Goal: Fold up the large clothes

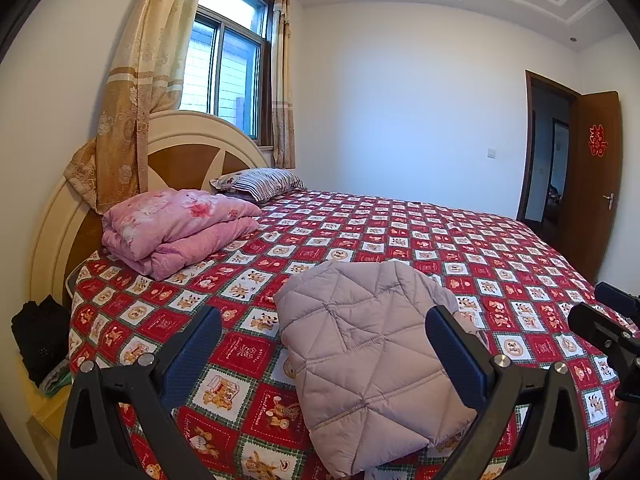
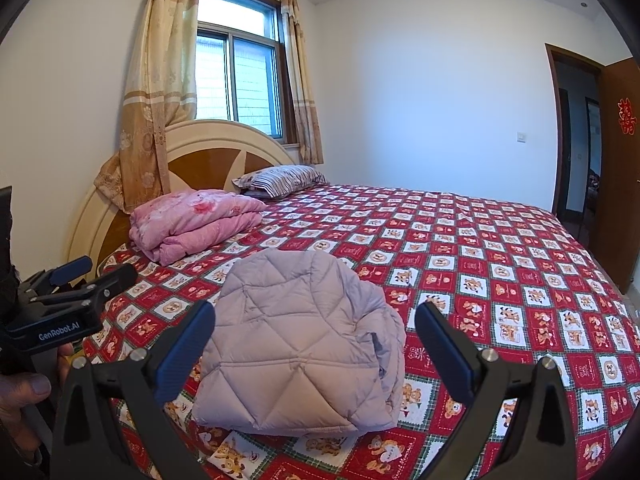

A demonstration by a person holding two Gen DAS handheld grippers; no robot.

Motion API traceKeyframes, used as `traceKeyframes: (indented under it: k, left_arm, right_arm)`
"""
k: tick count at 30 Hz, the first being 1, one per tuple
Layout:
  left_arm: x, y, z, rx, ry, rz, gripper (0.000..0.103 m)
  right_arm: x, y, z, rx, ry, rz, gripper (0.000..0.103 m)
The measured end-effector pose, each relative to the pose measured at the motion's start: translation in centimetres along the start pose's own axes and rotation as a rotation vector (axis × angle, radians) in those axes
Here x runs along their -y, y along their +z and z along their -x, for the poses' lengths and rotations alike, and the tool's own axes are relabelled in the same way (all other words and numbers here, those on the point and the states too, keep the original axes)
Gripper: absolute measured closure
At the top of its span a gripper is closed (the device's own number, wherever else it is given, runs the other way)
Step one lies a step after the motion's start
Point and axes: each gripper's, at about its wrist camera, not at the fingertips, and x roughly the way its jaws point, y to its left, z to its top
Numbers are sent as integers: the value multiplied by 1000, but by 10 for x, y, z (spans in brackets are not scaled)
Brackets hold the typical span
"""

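Room: bedroom with white walls, a curtained window [image 1: 224, 68] and an open brown door [image 1: 592, 184]; work is done on a bed [image 1: 460, 240] covered by a red checked bear-print bedspread.
Task's thing: a pale lilac quilted jacket [image 1: 368, 360] is seen folded into a compact bundle on the near part of the bedspread; no sleeve is seen spread out.
Long axis: in the left wrist view the bundle runs from near to far, leaning slightly left at the far end.
Left gripper [image 1: 324, 344]: fingers held wide apart, nothing between them; the jacket lies straight ahead and below, toward the right finger.
Right gripper [image 2: 314, 344]: fingers likewise spread and empty, the jacket centred ahead.
Nearer arm: neither is judged clearly nearer; both are held short of the cloth without touching.
Only in the right wrist view: loose layered edges and a dark tab on the bundle's right side, plus a hand [image 2: 24, 404] holding the left gripper.
Only in the left wrist view: the bundle's smooth left edge, and a dark pile [image 1: 40, 336] beside the bed.
Elsewhere: a folded pink quilt [image 1: 176, 228] and striped pillow [image 1: 260, 184] lie well apart, by the headboard.
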Motion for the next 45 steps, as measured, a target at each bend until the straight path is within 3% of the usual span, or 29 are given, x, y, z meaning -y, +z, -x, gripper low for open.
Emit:
traceKeyframes:
  k: [18, 26, 31, 45]
  left_arm:
    - [3, -4, -3, -10, -8, -4, 1]
    - [10, -3, -3, -22, -57, 4, 1]
    - [17, -3, 2, 7, -76, -18, 1]
    - [20, -8, -2, -12, -126, -22, 1]
  right_arm:
    - [-5, 2, -1, 15, 10, -18, 1]
    - [-3, 4, 5, 47, 13, -35, 0]
    - [-2, 4, 5, 45, 13, -34, 0]
    - [-5, -2, 1, 26, 27, -26, 0]
